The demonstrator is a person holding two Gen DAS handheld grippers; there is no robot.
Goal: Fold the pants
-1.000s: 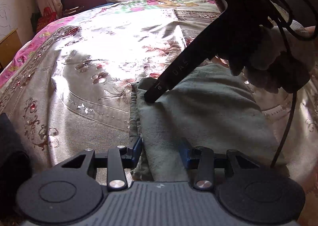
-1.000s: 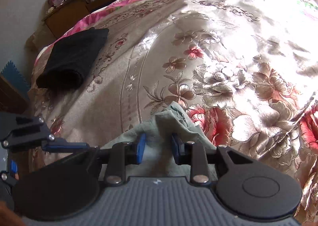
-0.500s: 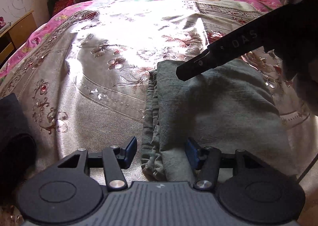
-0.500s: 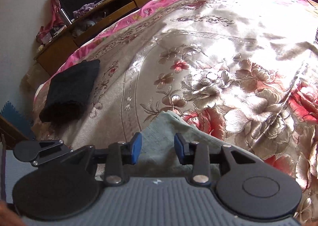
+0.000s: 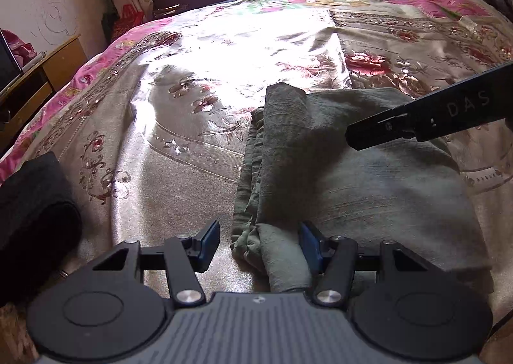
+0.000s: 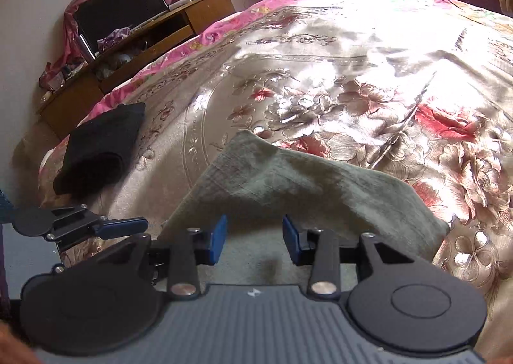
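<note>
folded pants [image 5: 352, 178] lie between the left hand-held gripper [image 5: 259, 244] jaws, unclamped

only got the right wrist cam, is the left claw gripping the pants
observer: No. The left claw is open. The near corner of the pants lies between its pads, unpinched.
operator: is the fold tidy on that side
observer: Not quite. In the left wrist view the layers bunch in wavy ridges along the pants' left edge.
operator: where's my claw from there
observer: The right claw comes in from the right, over the far half of the pants. I can't tell if it touches.
</note>
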